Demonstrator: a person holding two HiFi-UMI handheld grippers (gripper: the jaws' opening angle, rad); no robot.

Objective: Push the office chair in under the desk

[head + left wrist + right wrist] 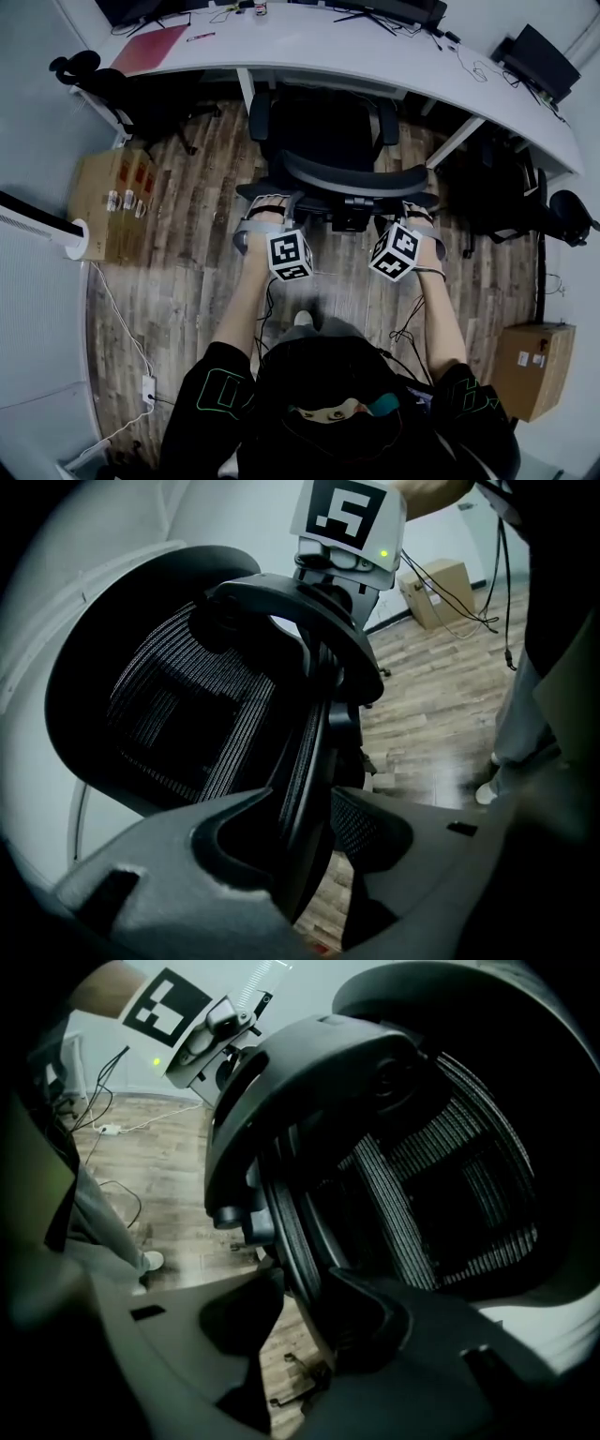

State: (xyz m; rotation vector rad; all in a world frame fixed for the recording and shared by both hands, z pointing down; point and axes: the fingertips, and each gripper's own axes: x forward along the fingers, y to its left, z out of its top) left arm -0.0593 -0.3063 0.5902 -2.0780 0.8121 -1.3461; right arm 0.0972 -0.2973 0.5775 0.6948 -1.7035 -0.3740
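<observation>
Left gripper (302,799) closed on one side rim of the office chair (328,131) backrest; right gripper (309,1283) closed on the opposite rim. Chair black, mesh back, armrests, seat front at the edge of the white curved desk (375,56). Wheels hidden under seat. Forearms stretched forward, grippers tilted down.

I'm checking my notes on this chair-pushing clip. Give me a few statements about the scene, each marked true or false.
The office chair is tucked fully under the desk. False: its seat shows in front of the desk.
The left gripper and the right gripper each have an edge of the backrest between their jaws. True.
The floor is carpeted. False: it is wood planks.
A cardboard box stands on the floor at the left, a second box at the right. True.
</observation>
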